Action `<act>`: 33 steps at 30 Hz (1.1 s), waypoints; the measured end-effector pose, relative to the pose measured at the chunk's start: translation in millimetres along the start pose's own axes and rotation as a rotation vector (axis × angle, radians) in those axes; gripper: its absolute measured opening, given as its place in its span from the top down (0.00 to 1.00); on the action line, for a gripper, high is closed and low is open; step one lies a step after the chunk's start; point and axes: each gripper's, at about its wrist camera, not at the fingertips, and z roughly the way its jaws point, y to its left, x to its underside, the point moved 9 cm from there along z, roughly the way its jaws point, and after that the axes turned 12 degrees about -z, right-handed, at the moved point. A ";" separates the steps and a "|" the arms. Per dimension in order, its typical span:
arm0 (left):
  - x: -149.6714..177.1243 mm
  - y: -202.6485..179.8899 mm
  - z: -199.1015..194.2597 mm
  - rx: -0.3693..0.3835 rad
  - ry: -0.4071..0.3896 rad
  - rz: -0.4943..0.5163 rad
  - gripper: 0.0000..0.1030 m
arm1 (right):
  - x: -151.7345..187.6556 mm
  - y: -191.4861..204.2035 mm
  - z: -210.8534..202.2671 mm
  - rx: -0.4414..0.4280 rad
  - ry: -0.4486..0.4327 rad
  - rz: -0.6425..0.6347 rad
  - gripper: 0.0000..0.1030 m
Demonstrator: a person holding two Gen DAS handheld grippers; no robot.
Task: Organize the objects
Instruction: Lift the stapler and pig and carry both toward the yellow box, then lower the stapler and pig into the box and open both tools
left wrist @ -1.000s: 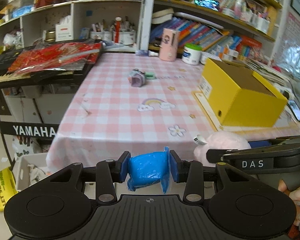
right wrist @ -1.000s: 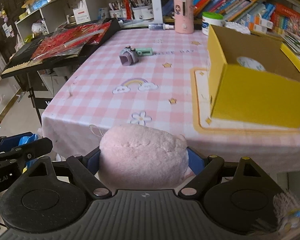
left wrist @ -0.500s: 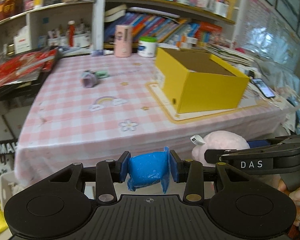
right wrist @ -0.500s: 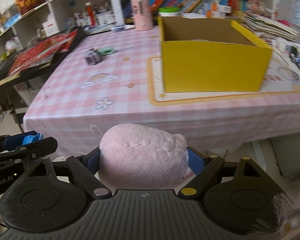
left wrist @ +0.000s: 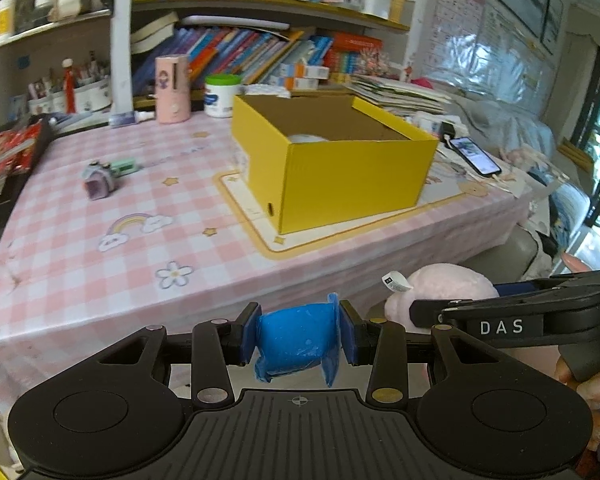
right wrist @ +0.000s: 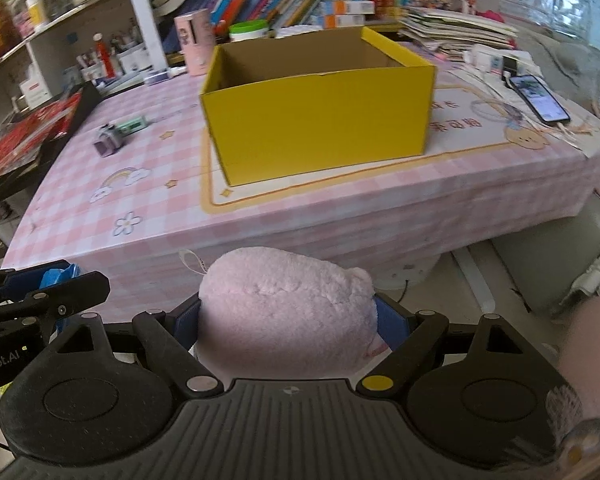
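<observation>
Both grippers loaded, held off the near edge of the surface.

The left gripper has its fingers clenched on a crumpled blue packet, and the right gripper has its fingers spread wide around a pink plush toy, pressing it from both sides. Both things hang in front of the near edge of the pink checked surface, not resting on it. On the surface, a yellow box stands open on a mat toward the right edge. A small purple toy camera sits near the left edge with a green item just beside it. A phone lies by the far right corner.
</observation>
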 end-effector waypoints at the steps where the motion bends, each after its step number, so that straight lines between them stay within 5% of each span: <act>1: -0.2 -2.1 1.4 0.003 0.002 0.003 0.62 | 0.1 -3.2 0.2 0.004 0.001 0.006 0.18; 25: -53.4 -35.9 44.6 -0.001 -0.047 0.018 0.62 | -43.7 -55.2 28.4 -0.001 -0.001 0.000 0.18; 33: -96.7 -52.1 60.6 -0.010 -0.124 0.040 0.62 | -88.9 -95.0 32.5 0.014 -0.084 0.028 0.18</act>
